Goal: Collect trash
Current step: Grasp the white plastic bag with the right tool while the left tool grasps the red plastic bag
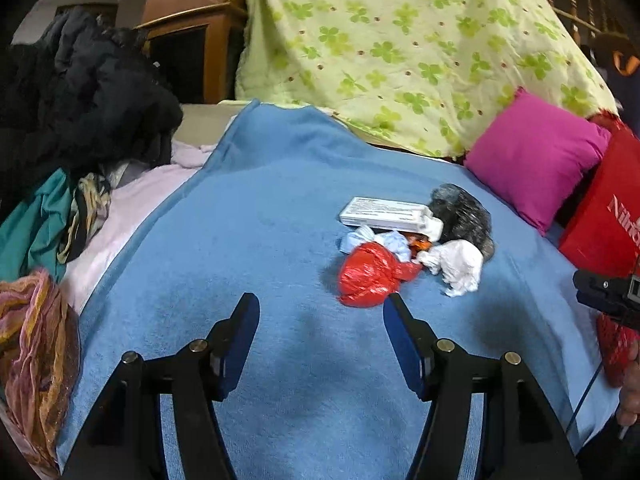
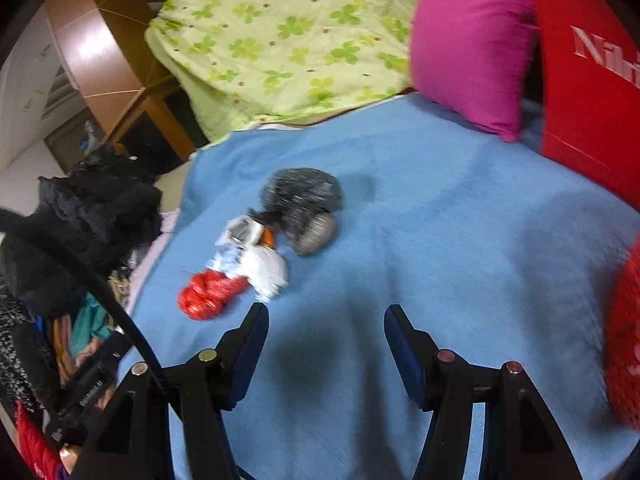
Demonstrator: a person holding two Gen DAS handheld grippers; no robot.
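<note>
Left wrist view: the left gripper (image 1: 318, 312) hangs over a bed spread with a blue blanket (image 1: 248, 240), its jaws apart with nothing between them. Just ahead of its right fingertip lies the trash, gathered in one small heap: a crumpled red plastic bag (image 1: 370, 276) nearest, a white wad of paper (image 1: 458, 266) to its right, a bluish-white scrap (image 1: 374, 240) behind it, a flat white carton (image 1: 384, 212) farther off, and a dark grey crumpled lump (image 1: 460, 212) beyond that. Bunched so closely, the pieces probably suit being picked off one at a time, starting with the red bag. A pink cushion (image 1: 536, 156) and a red box (image 1: 604, 224) stand far to the right; dark clothes (image 1: 80, 92) pile up to the left.

Right wrist view: the right gripper (image 2: 326, 316) also points down at the blanket, jaws apart and empty. The picture is blurred, so details are soft. The same heap sits ahead and to the left of its left fingertip, the white wad (image 2: 266, 274) closest, the red bag (image 2: 208, 292) farther left, the grey lump (image 2: 304, 200) beyond. A red mesh-like thing (image 2: 624, 340) fills the right edge; I cannot tell what it is, possibly a bag for the trash.
</note>
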